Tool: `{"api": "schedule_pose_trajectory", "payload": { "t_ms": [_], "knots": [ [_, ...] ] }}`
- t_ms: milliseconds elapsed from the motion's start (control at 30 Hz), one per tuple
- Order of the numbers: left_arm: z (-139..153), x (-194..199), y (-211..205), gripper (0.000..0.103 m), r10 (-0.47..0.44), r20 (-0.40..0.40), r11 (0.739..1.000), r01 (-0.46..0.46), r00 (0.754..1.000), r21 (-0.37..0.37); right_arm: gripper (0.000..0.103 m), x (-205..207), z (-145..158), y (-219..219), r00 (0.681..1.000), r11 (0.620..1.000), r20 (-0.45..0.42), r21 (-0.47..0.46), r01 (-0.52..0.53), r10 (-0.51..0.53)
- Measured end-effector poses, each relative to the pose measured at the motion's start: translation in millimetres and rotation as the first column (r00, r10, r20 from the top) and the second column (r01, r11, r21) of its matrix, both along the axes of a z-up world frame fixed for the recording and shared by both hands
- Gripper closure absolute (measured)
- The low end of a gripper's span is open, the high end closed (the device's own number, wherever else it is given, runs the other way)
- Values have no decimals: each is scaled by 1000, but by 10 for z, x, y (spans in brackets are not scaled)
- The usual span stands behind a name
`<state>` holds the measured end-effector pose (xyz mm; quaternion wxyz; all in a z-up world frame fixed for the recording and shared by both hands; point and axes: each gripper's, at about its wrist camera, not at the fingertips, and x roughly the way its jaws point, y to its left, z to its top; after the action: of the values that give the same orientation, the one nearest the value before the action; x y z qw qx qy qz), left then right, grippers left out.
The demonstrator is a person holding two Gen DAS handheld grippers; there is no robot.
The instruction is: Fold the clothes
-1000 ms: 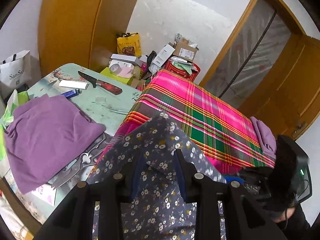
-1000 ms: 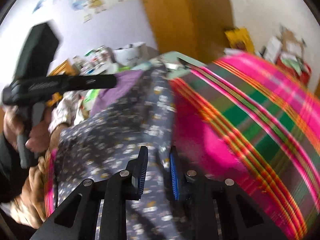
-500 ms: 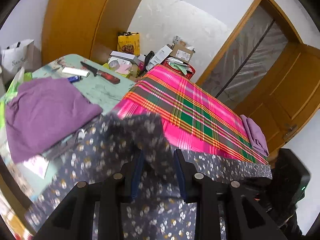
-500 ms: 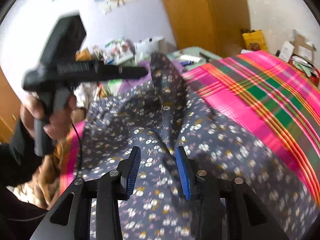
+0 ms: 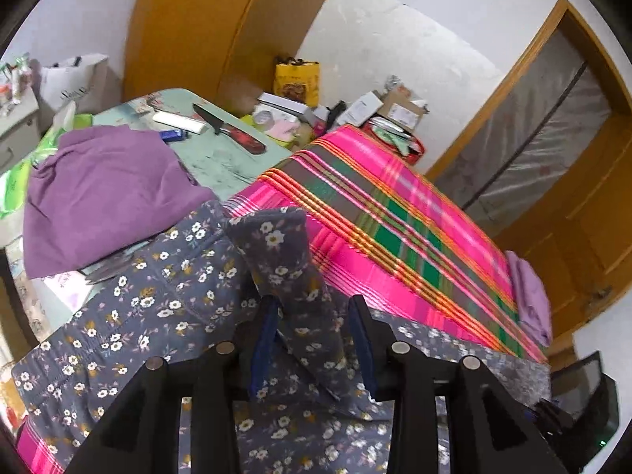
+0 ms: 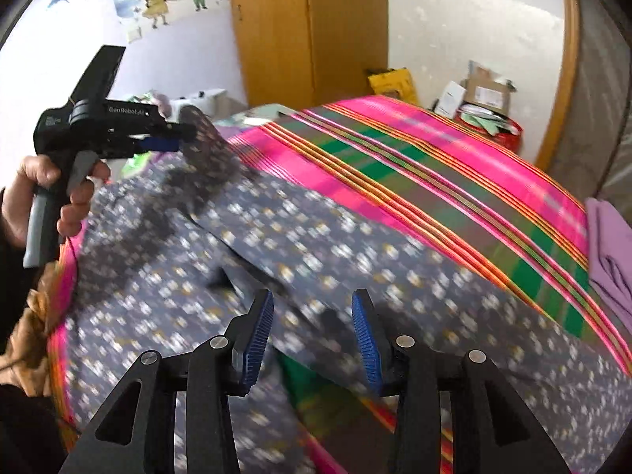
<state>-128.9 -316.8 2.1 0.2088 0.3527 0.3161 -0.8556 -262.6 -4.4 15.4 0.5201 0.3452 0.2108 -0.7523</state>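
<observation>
A grey floral garment point(image 5: 158, 308) point(image 6: 355, 245) lies spread along the near edge of a bed with a pink plaid cover point(image 5: 395, 205) point(image 6: 434, 166). My left gripper point(image 5: 312, 304) point(image 6: 173, 138) has a raised fold of this garment between its jaws. The jaws are opening slightly, but the fold still stands up past the fingertips. My right gripper point(image 6: 312, 300) hovers over the blurred garment with its jaws opening and nothing pressed between the blue pads point(image 6: 256, 331). It shows only as a dark body point(image 5: 584, 407) in the left wrist view.
A purple garment point(image 5: 106, 189) lies on a pale green table point(image 5: 221, 158) with a knife point(image 5: 233, 130). A folded lilac garment point(image 5: 531, 300) point(image 6: 608, 245) rests at the bed's right edge. Boxes and bags point(image 5: 355, 110) stand by the wall near a wooden door point(image 5: 572, 205). A hand point(image 6: 39, 197) holds the left gripper.
The floral garment went from bunched to spread along the bed. My right gripper let go of it and swung right. My left gripper dropped lower, still with the fold.
</observation>
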Motion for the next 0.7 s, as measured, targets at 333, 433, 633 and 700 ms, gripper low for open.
{"api": "schedule_pose_trajectory", "payload": {
  "t_ms": [333, 433, 633, 700],
  "knots": [
    [-322, 89, -225, 70, 92, 6, 989, -92, 996, 115, 60, 44, -52, 78, 999, 999, -16, 5, -43, 43],
    [-318, 181, -216, 82, 88, -38, 990, -84, 995, 113, 60, 49, -65, 81, 999, 999, -8, 1, -45, 45],
    [-315, 364, -215, 87, 123, -82, 985, -112, 989, 132, 60, 50, -87, 72, 999, 999, -1, 7, -52, 52],
    [-304, 462, -229, 87, 150, -106, 980, -133, 983, 146, 60, 55, -84, 72, 998, 998, -1, 10, -58, 58]
  ]
}}
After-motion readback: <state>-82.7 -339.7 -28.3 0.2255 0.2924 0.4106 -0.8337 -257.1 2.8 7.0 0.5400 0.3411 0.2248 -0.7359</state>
